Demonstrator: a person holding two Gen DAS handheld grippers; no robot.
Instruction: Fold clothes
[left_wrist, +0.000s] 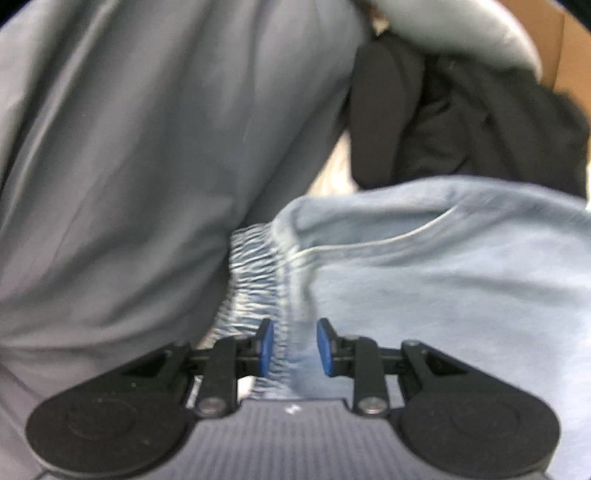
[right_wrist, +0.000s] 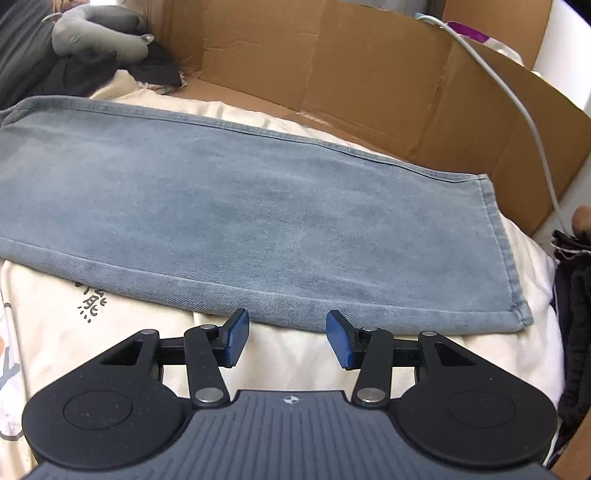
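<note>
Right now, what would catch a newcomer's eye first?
The pale blue jeans lie flat on a cream sheet, a cardboard wall behind. The right tongs hover open at their near edge. The left tongs straddle the gathered waistband.

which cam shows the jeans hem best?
Right wrist view: the jeans lie flat on cream bedding, hem sharp and unobstructed. Left wrist view shows only the blurred elastic waistband, no hem.

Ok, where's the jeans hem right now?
In the right wrist view, the jeans hem lies flat on the cream bedding at right, just past the open right gripper, with the cardboard box behind.
</note>
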